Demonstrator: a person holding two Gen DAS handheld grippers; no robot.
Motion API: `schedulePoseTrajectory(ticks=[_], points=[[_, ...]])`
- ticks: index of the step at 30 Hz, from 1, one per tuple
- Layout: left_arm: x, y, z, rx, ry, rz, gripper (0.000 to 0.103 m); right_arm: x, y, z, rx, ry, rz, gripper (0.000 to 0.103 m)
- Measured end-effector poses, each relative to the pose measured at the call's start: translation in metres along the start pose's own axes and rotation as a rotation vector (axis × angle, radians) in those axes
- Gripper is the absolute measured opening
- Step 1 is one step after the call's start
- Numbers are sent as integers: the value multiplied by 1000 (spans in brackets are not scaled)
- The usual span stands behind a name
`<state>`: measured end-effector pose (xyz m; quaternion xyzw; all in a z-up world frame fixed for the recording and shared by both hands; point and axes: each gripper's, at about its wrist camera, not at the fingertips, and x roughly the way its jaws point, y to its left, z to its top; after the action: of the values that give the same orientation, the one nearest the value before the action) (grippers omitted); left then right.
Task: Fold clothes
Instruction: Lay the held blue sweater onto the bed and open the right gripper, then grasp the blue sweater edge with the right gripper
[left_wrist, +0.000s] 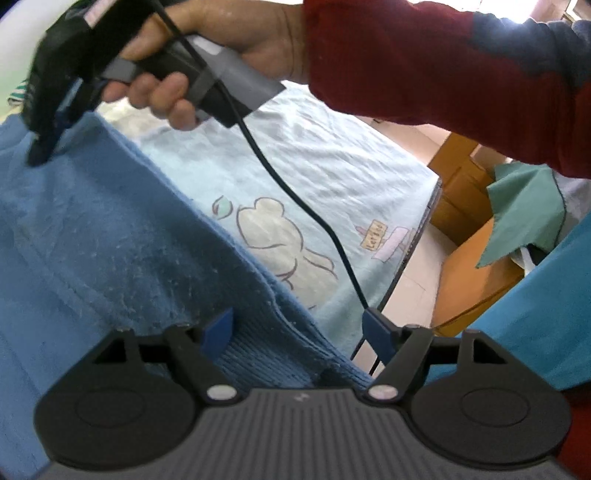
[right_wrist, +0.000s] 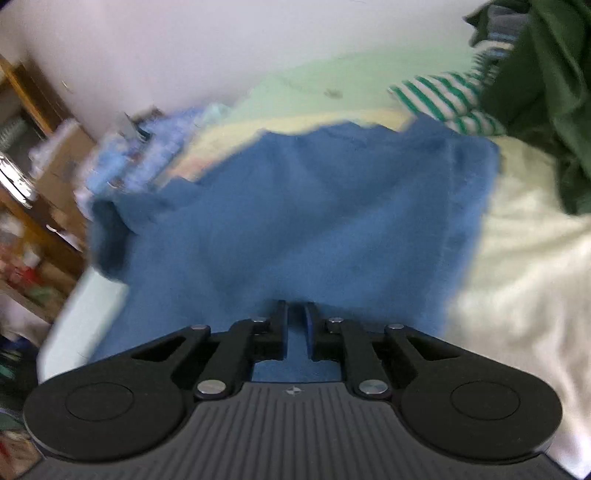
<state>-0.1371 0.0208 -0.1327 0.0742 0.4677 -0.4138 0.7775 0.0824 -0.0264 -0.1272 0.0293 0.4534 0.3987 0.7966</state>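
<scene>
A blue knitted sweater lies on the bed and fills the left of the left wrist view. My left gripper is open, its blue pads spread over the sweater's ribbed hem. My right gripper, held in a hand with a red sleeve, shows at the upper left with its tips pinched on the sweater's far edge. In the blurred right wrist view the right gripper is shut on the blue sweater, which spreads out ahead of it.
A pale blue bedsheet with a cartoon print covers the bed. Its edge drops to the floor by wooden furniture. A black cable hangs across. A striped garment and dark green cloth lie beyond the sweater.
</scene>
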Motion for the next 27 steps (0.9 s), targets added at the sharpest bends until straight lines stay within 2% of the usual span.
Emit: schedulePoseTrajectory(ticks=[2, 3, 4, 6, 8, 9, 11, 13, 14, 15, 17, 19, 21, 24, 27], points=[[1, -2, -2, -18, -13, 21, 75, 8, 18, -1, -65, 30, -6, 13], [2, -3, -3, -28, -23, 26, 79, 14, 21, 1, -80, 35, -29, 13], [3, -4, -5, -39, -33, 31, 84, 20, 23, 3, -93, 40, -55, 10], [5, -8, -7, -43, -49, 45, 86, 32, 27, 6, -119, 48, -105, 7], [5, -10, -9, -31, -59, 62, 86, 35, 20, 17, -49, 41, -115, 0], [4, -10, -10, -31, -64, 65, 86, 38, 15, 20, -28, 38, -107, 0], [0, -7, -10, -52, -80, 61, 83, 44, 7, 25, 11, 33, -88, 0], [-8, 0, -11, -73, -99, 64, 70, 42, 6, 27, 31, 46, -87, 0], [-15, 3, -12, -76, -119, 71, 70, 41, 5, 27, 40, 53, -87, 0], [-23, 7, -13, -78, -137, 79, 71, 36, 6, 29, 59, 58, -81, 1], [-39, 14, -18, -75, -171, 105, 72, 26, 13, 27, 37, 40, -60, 14], [-57, 29, -25, -93, -202, 126, 77, 27, 19, 19, -12, 55, -95, 20], [-72, 51, -33, -137, -218, 158, 77, 29, 21, 12, -38, 54, -129, 18], [-95, 89, -46, -232, -239, 223, 77, 28, 33, 20, -57, 83, -190, 19], [-118, 128, -56, -340, -284, 357, 77, 21, 52, 30, -103, 41, -201, 26]])
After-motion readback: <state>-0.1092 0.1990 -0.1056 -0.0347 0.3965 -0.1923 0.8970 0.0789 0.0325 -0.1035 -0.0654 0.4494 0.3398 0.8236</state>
